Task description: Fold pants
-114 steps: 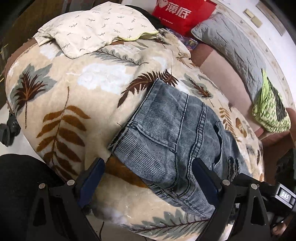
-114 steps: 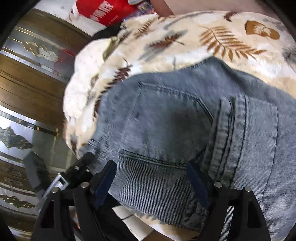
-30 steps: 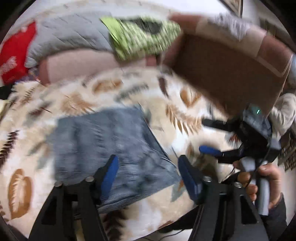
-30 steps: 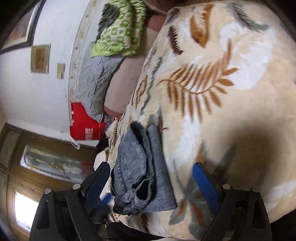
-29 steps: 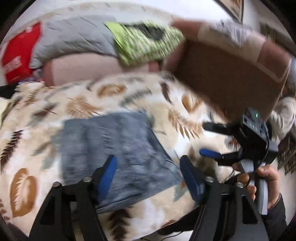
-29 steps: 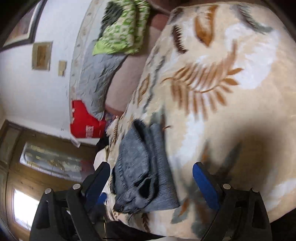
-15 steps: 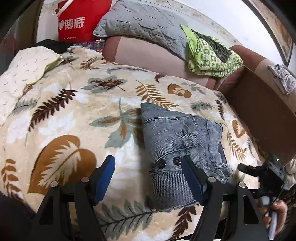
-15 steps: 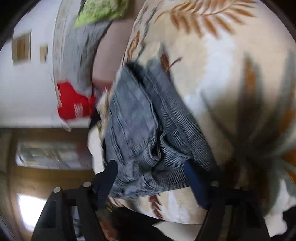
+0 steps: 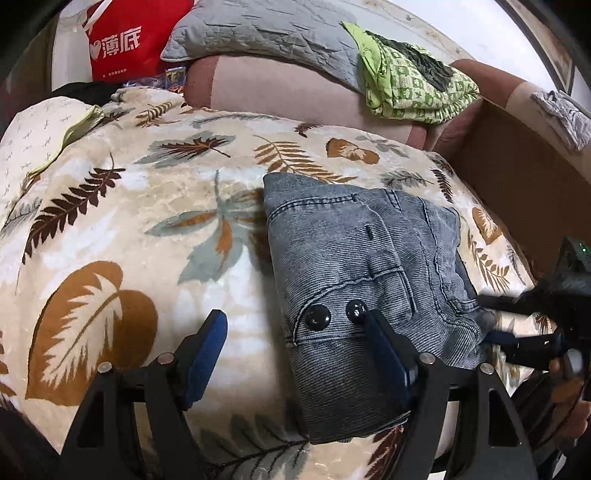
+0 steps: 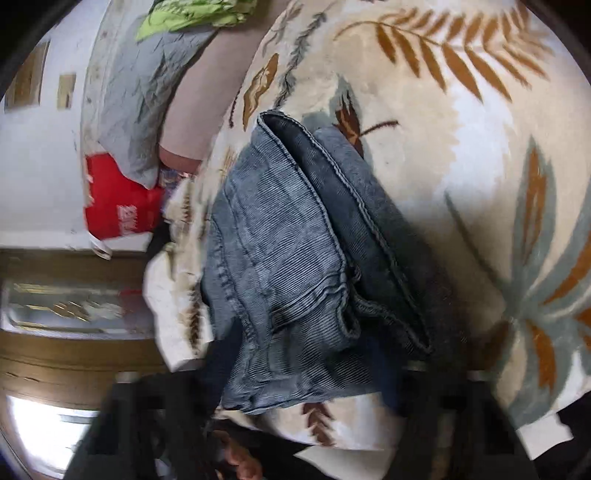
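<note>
Two blue-padded fingers of your left gripper (image 9: 291, 347) stand spread and hold nothing; the right-hand one lies over the waistband of the pants (image 9: 362, 280) beside the two dark buttons (image 9: 320, 316), the other hangs over bare blanket (image 9: 110, 229). Your right gripper (image 10: 299, 391) has just been narrowing its fingers with the thick folded edge of the pants between them, but blur hides whether the pads press the cloth, so the grasp cannot be told. From the left view that gripper (image 9: 513, 334) meets the bundle's right edge. The pants sit folded into a compact gray stack near the bed's front edge. Farther back lie a gray pillow (image 9: 266, 33), a green patterned cloth (image 9: 410, 88), a red bag (image 9: 122, 40) and a cream pillow (image 9: 33, 133). A brown cardboard box (image 9: 517, 173) stands close at right.
</note>
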Demonstrator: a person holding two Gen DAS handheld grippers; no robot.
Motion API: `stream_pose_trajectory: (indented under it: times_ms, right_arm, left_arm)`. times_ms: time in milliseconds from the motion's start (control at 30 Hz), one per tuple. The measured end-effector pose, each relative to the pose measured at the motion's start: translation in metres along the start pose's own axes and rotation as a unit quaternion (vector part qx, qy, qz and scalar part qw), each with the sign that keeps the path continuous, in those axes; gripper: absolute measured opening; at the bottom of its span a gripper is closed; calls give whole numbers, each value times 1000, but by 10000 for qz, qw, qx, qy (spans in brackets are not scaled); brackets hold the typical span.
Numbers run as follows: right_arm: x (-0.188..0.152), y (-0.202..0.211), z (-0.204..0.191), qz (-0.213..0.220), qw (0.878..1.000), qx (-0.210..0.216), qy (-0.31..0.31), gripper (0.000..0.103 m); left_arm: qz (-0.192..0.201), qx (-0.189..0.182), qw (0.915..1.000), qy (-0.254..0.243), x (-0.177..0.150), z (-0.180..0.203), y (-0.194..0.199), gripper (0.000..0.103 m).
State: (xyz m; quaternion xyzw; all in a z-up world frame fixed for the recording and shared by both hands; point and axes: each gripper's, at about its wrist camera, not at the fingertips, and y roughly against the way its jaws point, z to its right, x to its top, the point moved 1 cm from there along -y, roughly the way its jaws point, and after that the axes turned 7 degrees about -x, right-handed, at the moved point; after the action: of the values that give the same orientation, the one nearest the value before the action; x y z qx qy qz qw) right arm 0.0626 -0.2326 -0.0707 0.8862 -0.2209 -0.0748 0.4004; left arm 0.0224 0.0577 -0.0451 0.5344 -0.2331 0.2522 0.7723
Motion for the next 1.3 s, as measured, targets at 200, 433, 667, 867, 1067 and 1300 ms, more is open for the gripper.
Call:
stream_pose_trajectory:
  times_ms: [200, 433, 667, 867, 1067, 1300]
  right_arm:
    - [-1, 6, -7, 281, 9980, -354, 436, 8]
    - [-27, 23, -17, 813, 9821, -1086, 1307, 8]
    - [-22, 15, 1, 431, 9882, -889, 1168, 15]
    - [0, 71, -30, 1055, 9816, -887, 1323, 23]
    - [52, 31, -103, 561, 9819, -53, 1806, 46]
    - [96, -51, -45, 205, 9907, -760, 1113, 49]
  left_arm:
    - [30, -18, 10000, 30, 1, -1, 8, 79]
    - [438, -86, 9990, 42, 18, 19, 31, 81]
    - [-509, 278, 9970, -512, -9, 32, -25, 85]
    - [-485, 169, 9973, -524, -9, 30, -27, 86]
    - [-466, 71, 9975, -530, -13, 29, -27, 86]
    - [-483, -268, 9980, -302, -7, 23, -21, 84]
